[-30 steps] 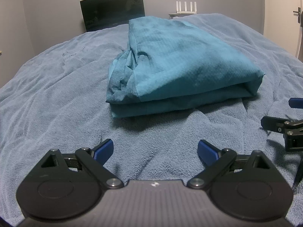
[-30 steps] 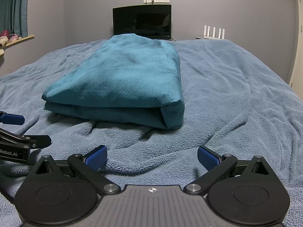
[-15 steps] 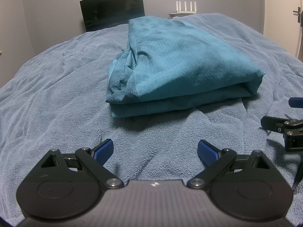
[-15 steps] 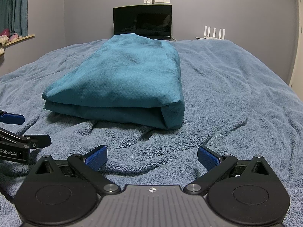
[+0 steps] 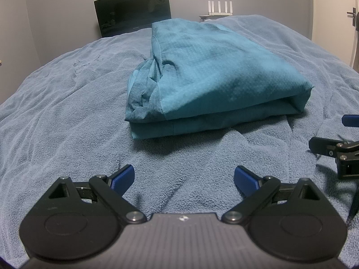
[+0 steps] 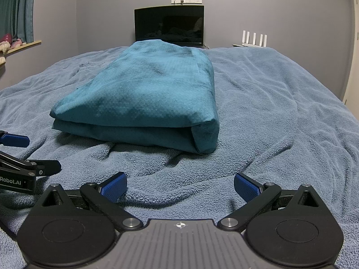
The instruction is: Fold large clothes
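Observation:
A teal garment (image 5: 208, 78) lies folded into a thick rectangular bundle on the blue-grey blanket (image 5: 62, 112); it also shows in the right wrist view (image 6: 145, 98). Its left end is bunched and creased. My left gripper (image 5: 184, 179) is open and empty, low over the blanket a little in front of the bundle. My right gripper (image 6: 180, 185) is open and empty, also in front of the bundle. Each gripper shows at the edge of the other's view: the right one in the left wrist view (image 5: 336, 150), the left one in the right wrist view (image 6: 22, 157).
The blanket (image 6: 280, 103) covers a wide bed. A dark monitor (image 6: 169, 25) stands against the far wall with a white router (image 6: 254, 39) to its right. A curtain and window ledge (image 6: 20, 44) are at the left. A door (image 5: 352, 18) is at the right.

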{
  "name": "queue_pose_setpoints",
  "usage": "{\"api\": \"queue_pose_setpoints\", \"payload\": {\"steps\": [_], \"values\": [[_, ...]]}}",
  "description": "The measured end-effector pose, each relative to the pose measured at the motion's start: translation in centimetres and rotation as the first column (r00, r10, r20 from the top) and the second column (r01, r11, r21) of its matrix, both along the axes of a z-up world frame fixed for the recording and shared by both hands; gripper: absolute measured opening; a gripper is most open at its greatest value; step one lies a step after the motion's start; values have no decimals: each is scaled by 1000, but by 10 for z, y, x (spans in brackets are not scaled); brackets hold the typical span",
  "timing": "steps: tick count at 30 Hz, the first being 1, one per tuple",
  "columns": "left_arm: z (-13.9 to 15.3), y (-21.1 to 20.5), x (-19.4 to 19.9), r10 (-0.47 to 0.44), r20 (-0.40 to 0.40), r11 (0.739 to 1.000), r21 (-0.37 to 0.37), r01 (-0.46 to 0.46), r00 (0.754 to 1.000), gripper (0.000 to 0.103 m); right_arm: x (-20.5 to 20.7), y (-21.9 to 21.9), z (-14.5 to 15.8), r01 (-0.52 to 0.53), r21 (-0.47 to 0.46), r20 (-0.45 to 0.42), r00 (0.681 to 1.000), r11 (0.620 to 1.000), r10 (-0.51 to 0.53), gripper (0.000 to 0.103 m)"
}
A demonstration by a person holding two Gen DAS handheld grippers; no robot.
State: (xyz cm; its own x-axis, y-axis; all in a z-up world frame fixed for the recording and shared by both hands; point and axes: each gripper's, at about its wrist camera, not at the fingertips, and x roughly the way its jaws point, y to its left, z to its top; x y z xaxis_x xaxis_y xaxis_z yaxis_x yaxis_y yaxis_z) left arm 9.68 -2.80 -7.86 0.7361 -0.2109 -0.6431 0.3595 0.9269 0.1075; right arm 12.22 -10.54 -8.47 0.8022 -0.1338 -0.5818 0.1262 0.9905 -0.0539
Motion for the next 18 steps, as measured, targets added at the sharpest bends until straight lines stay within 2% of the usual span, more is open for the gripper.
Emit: {"api": "queue_pose_setpoints", "payload": {"steps": [18], "values": [[-1, 7, 3, -10, -20, 1000, -6, 10, 1000, 98, 0, 1, 0, 1, 0, -1, 1000, 1000, -1, 103]]}}
